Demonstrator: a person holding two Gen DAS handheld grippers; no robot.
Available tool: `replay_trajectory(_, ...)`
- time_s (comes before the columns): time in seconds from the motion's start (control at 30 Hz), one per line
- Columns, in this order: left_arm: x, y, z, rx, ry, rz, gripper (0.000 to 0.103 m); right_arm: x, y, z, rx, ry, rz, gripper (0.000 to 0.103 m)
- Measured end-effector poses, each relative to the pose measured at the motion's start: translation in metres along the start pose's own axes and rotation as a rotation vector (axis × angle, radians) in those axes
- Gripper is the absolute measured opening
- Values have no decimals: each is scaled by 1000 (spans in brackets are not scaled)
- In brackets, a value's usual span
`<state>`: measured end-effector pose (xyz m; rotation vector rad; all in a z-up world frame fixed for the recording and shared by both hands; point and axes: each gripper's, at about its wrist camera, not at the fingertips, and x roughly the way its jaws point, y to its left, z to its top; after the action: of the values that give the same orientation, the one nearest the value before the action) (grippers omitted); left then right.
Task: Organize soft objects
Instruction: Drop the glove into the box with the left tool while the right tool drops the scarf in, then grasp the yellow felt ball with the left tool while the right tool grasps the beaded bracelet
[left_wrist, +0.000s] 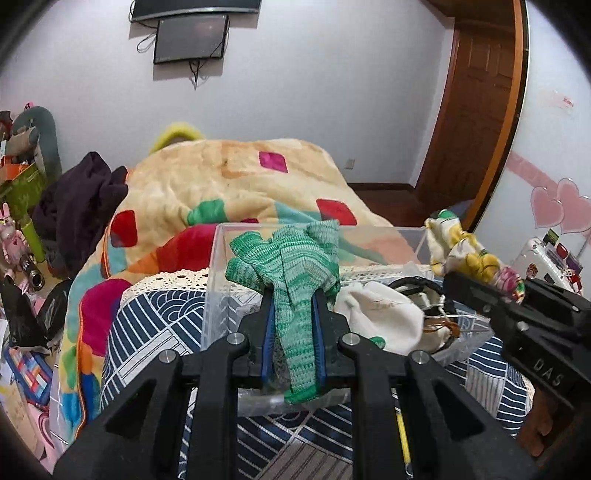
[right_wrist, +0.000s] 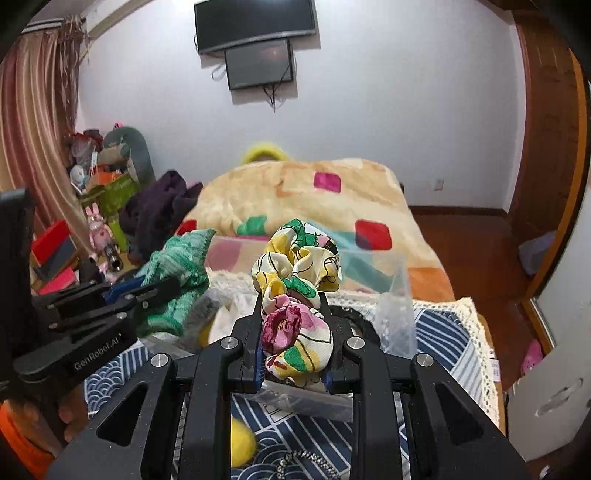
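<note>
My left gripper (left_wrist: 293, 295) is shut on a green knitted sock (left_wrist: 291, 266) and holds it above the clear plastic box (left_wrist: 216, 280). My right gripper (right_wrist: 291, 299) is shut on a floral silk scrunchie (right_wrist: 295, 266) and holds it over the same box (right_wrist: 397, 295). In the left wrist view the right gripper (left_wrist: 476, 288) and scrunchie (left_wrist: 461, 251) are at the right, over the box's right side. In the right wrist view the left gripper (right_wrist: 159, 288) and sock (right_wrist: 177, 269) are at the left. A white soft item (left_wrist: 380, 317) and dark cords (left_wrist: 417, 288) lie inside the box.
The box stands on a blue-and-white patterned cloth (left_wrist: 147, 332) with a lace edge. Behind it lies a colourful blanket (left_wrist: 229, 177) on the bed and a dark garment (left_wrist: 77, 199). A yellow fuzzy ball (right_wrist: 242, 443) lies near the box. Clutter fills the left floor (left_wrist: 18, 258).
</note>
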<state>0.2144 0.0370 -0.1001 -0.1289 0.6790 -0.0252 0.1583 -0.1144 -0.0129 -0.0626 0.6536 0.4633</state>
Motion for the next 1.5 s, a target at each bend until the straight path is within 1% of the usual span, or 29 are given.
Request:
replay_trajectory(0.1,9,-4,0,23,14,17,17,12,-3,-1,16,48,20,20)
replay_trajectory(0.27,22,-7,-9,63,56,46,17,24,-4,-3,16,98,10,20)
replay_trajectory(0.3,23,-6,-10,62,63,46,18,25,-4,-4,13,103,10,21)
replay_trajectory(0.33,24,-4,-12,59,63,48,23,26,-4,-5,9,107,9,22)
replay_trajectory(0.4,23,-1,-13,53,61,47,28,25,-4,-7,-1,109,5,22)
replay_trajectory(0.47,21,0,-13,51,61,40,29,24,-3,-8,-17,116,-9,23)
replay_trajectory(0.5,20,0,-13,53,61,39,31,26,-3,-8,-23,120,-14,28)
replay_trajectory(0.53,18,0,-13,57,57,41,33,27,-3,-8,-30,129,-19,35)
replay_trajectory(0.57,16,0,-12,59,52,42,35,27,-2,-9,-36,137,-23,38)
replay_trajectory(0.63,9,0,-11,62,33,44,47,26,-3,-8,-47,133,-30,44)
replay_trajectory(0.67,4,0,-11,62,21,45,50,25,-2,-7,-54,131,-32,45)
replay_trajectory(0.73,-4,-1,-10,56,-2,47,58,21,-1,-7,-65,125,-37,55)
replay_trajectory(0.8,-14,2,-9,39,-24,39,60,12,0,-7,-73,95,-39,59)
replay_trajectory(0.87,-22,2,-8,27,-34,25,61,5,1,-5,-76,56,-41,65)
replay_trajectory(0.93,-32,4,-7,17,-50,14,62,-6,2,-4,-80,8,-47,76)
replay_trajectory(1.0,-41,4,-7,13,-66,10,65,-16,4,-1,-89,-33,-56,81)
replay_trajectory(1.03,-44,4,-7,12,-74,7,68,-21,6,0,-97,-54,-62,83)
replay_trajectory(1.13,-56,2,-11,19,-83,2,71,-36,8,0,-117,-97,-75,83)
replay_trajectory(1.27,-63,0,-23,46,-62,-5,74,-46,6,-8,-118,-105,-74,84)
replay_trajectory(1.37,-64,-1,-34,48,-34,-23,75,-47,3,-18,-104,-84,-79,84)
replay_trajectory(1.5,-60,-6,-52,74,11,-29,75,-37,1,-38,-109,-6,-90,84)
